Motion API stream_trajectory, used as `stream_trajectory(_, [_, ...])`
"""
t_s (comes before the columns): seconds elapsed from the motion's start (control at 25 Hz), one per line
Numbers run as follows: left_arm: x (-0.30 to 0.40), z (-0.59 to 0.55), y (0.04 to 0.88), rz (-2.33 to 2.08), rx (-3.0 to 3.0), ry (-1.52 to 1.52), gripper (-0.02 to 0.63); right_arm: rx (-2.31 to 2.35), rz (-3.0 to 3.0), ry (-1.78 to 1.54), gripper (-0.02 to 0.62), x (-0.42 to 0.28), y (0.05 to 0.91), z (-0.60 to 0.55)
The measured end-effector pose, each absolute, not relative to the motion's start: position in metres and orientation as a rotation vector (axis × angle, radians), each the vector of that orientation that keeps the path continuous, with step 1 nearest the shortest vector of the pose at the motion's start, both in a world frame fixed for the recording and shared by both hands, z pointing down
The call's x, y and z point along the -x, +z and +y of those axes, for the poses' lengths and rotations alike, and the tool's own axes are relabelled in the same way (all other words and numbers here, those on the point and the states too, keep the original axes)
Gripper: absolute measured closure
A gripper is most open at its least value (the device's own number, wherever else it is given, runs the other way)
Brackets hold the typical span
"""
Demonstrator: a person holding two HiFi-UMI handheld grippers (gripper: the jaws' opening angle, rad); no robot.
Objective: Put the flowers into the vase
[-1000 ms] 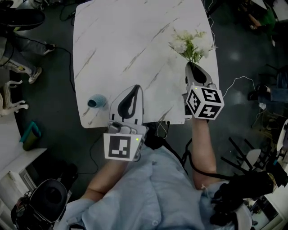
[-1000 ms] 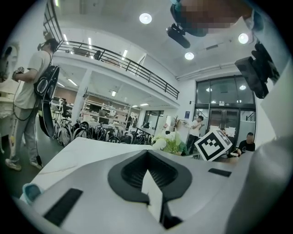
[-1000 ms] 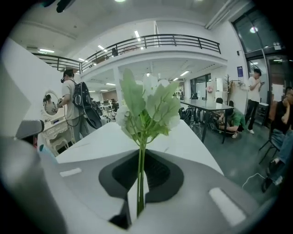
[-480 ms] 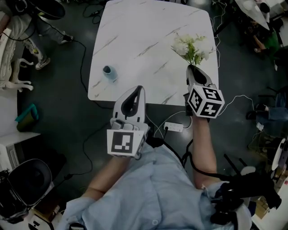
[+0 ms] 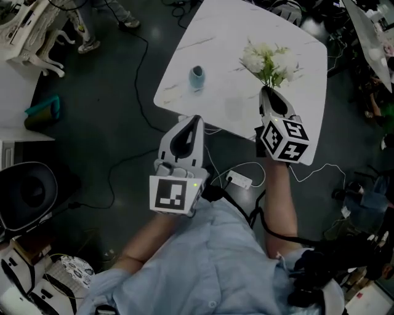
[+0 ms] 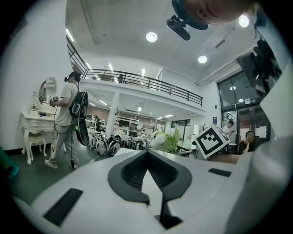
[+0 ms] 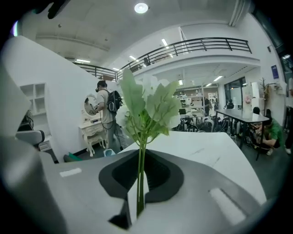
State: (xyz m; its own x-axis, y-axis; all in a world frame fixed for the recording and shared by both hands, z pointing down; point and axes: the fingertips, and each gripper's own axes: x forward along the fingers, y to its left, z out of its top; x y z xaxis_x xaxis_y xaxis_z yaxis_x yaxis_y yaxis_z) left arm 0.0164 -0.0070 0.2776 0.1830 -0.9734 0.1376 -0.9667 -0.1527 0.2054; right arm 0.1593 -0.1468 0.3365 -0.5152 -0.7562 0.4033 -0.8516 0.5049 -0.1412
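Observation:
A bunch of white flowers [image 5: 268, 60] with green stems stands upright out of my right gripper [image 5: 266, 90], which is shut on the stems above the white marble table [image 5: 228, 37]. In the right gripper view the stems [image 7: 139, 183] run up between the closed jaws of the right gripper [image 7: 141, 153] to the leaves [image 7: 146, 105]. A small blue vase [image 5: 196, 76] stands upright near the table's left edge. My left gripper [image 5: 194, 118] hangs shut and empty over the floor just before the table's near edge, below the vase. From the left gripper [image 6: 147, 153] the flowers [image 6: 167, 139] show beside the right marker cube [image 6: 210, 140].
A white power strip [image 5: 237, 179] and cables lie on the dark floor under the table's near edge. A white dressing table [image 5: 24, 18] and a teal object [image 5: 43, 107] are at the far left. A person [image 6: 68, 105] with a backpack stands by that dressing table.
In the head view the table and vase have shifted up and to the right and turned. The left gripper is now off the table, over the floor. The flowers stay gripped.

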Motion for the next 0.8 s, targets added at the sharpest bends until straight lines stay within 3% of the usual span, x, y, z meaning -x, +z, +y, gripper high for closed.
stream_trajectory(0.8, [0.154, -0.045, 0.297, -1.996, -2.003, -0.146, 0.601, -1.167, -2.833, 0.508, 0.588, 0.015, 0.276, -0.207])
